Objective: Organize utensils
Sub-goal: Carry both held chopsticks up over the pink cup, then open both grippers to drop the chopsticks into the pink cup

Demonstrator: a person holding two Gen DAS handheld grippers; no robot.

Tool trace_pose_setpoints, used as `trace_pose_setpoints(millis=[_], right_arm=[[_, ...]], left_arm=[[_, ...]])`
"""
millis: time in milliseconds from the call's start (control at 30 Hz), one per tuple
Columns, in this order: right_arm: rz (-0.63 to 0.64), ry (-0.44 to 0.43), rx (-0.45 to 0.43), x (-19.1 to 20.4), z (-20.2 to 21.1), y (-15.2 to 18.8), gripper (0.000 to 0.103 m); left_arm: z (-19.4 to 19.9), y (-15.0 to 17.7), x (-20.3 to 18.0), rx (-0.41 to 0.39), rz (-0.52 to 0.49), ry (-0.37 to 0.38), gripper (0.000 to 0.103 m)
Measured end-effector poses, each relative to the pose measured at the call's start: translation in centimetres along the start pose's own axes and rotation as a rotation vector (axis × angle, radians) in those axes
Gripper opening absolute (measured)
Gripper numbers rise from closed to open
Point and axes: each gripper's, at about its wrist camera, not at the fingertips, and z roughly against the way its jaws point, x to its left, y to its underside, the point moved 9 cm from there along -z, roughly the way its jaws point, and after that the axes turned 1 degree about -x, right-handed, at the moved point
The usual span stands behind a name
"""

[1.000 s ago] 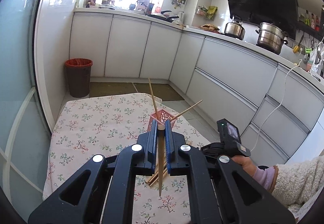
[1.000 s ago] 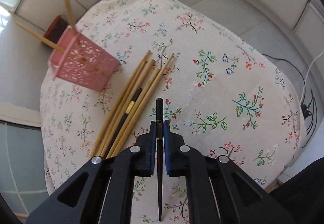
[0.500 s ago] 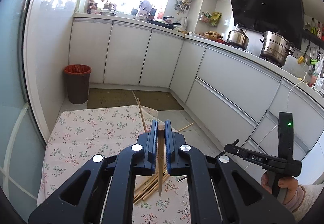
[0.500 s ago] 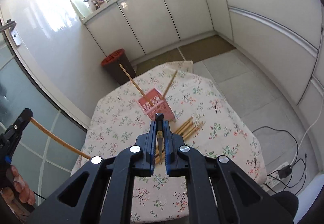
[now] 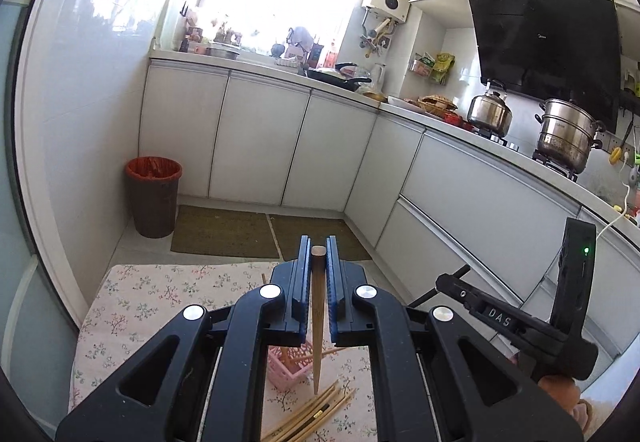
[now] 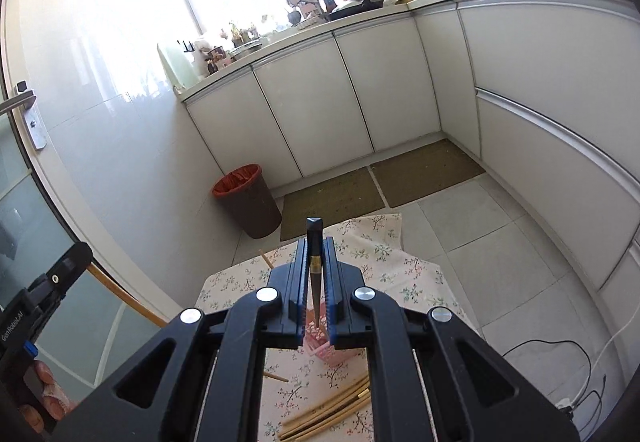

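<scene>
My left gripper (image 5: 318, 248) is shut on a light wooden chopstick (image 5: 318, 322) that points down toward the pink perforated basket (image 5: 286, 368) on the floral tablecloth (image 5: 132, 306). My right gripper (image 6: 315, 248) is shut on a dark chopstick (image 6: 314, 278), held high above the same pink basket (image 6: 324, 352). Several loose chopsticks (image 5: 308, 414) lie on the cloth beside the basket; they also show in the right wrist view (image 6: 328, 414). The right gripper's body (image 5: 520, 322) shows in the left view, and the left gripper's body (image 6: 44, 290) in the right view.
A brown bin with a red liner (image 5: 153, 196) stands by the wall beyond the table. White cabinets (image 5: 260, 138) line the kitchen, with pots (image 5: 566, 140) on the stove. Two floor mats (image 6: 384, 186) lie ahead. Cables (image 6: 560, 362) trail on the floor at right.
Both grippers have risen and tilted up from the table, each keeping its chopstick. The basket and loose chopsticks now sit low in both views, mostly behind the gripper bodies.
</scene>
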Motion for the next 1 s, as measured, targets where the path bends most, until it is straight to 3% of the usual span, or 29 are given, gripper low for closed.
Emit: trace_pose_setpoints(millis=[300, 533, 600, 800, 1000], right_arm=[[0.040, 0.001, 0.046, -0.2, -6.7, 1.2, 0.007], [0.076, -0.039, 0.102, -0.1, -10.6, 3.8, 0.008], [0.092, -0.025, 0.095, -0.2, -10.2, 3.9, 0.013], [0.127, 0.060, 0.022, -0.9, -6.8, 3.1, 0.036], [0.147, 0.140, -0.009, -1.6, -2.9, 3.9, 0.045]], left_arm=[[-6.0, 1.1, 1.7, 0.018, 0.008, -0.059, 0.007], [-10.5, 5.4, 3.6, 0.107, 0.020, -0.101, 0.008], [-10.4, 6.1, 4.1, 0.119, 0.029, -0.104, 0.021], [-8.3, 5.1, 4.6, 0.087, 0.050, -0.140, 0.039], [-5.5, 5.7, 3.7, 0.064, 0.031, -0.198, 0.058]])
